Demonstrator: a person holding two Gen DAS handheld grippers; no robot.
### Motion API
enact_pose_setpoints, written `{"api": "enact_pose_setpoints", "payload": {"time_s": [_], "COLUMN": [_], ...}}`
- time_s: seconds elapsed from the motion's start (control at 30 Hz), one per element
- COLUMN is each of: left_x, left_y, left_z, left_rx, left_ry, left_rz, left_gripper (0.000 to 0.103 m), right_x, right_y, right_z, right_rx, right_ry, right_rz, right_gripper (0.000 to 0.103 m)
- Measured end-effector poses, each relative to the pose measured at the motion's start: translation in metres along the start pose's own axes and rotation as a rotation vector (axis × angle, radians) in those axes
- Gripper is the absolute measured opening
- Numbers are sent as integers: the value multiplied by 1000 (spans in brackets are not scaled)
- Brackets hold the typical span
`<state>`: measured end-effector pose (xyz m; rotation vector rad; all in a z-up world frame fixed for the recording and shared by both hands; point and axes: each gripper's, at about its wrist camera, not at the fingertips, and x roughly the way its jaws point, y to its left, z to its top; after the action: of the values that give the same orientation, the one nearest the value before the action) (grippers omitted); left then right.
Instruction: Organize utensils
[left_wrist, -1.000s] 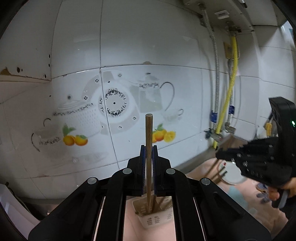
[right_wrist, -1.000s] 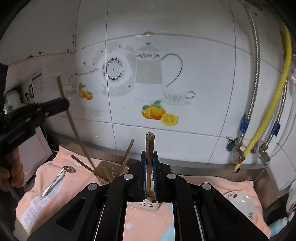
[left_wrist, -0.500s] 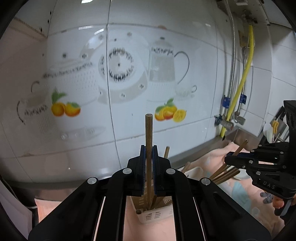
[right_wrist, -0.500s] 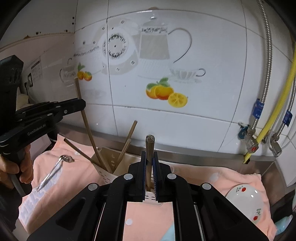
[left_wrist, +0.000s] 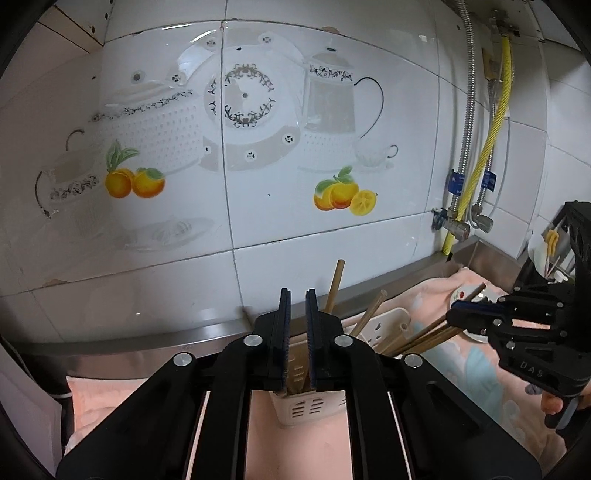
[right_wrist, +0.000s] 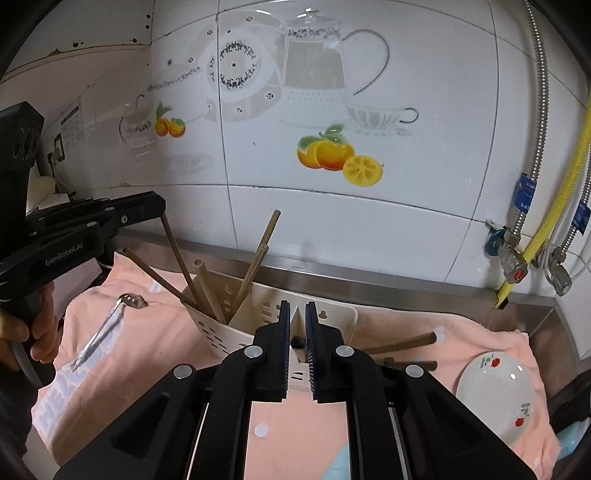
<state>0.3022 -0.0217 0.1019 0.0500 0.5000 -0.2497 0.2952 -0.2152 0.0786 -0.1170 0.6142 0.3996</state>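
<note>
A white slotted utensil holder (right_wrist: 334, 314) stands on the pink towel with several wooden chopsticks (right_wrist: 258, 258) leaning in its left compartment. It also shows in the left wrist view (left_wrist: 306, 410). My left gripper (left_wrist: 297, 295) is open and empty, just above the holder. My right gripper (right_wrist: 296, 306) is open and empty over the holder's right part. More chopsticks (right_wrist: 402, 345) lie on the towel to the right of the holder. A metal spoon (right_wrist: 110, 325) lies on the towel to the left.
A small white dish (right_wrist: 495, 391) with red flowers sits on the towel (right_wrist: 155, 350) at the right. A tiled wall (right_wrist: 332, 110) with teapot prints rises behind a steel ledge (right_wrist: 406, 284). Yellow and steel hoses (right_wrist: 554, 206) hang at the far right.
Both grippers held a chopstick upright and have opened. The chopsticks have dropped away from the jaws. Both grippers have come down closer to the holder.
</note>
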Motion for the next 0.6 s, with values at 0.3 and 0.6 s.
{"api": "enact_pose_setpoints", "payload": {"time_s": [0.3, 0.6], "left_x": [-36, -72], "left_y": [2, 7], "left_z": [-8, -38], "left_rx": [-14, -33], "left_ry": [-50, -61], "left_rz": [20, 41], "left_gripper": [53, 76], "right_x": [-27, -61], "right_y": [4, 16], "right_z": [-6, -27], "right_rx": [1, -6], "right_ry": [-41, -81], "right_rz": [-17, -39], "right_gripper": [39, 58]}}
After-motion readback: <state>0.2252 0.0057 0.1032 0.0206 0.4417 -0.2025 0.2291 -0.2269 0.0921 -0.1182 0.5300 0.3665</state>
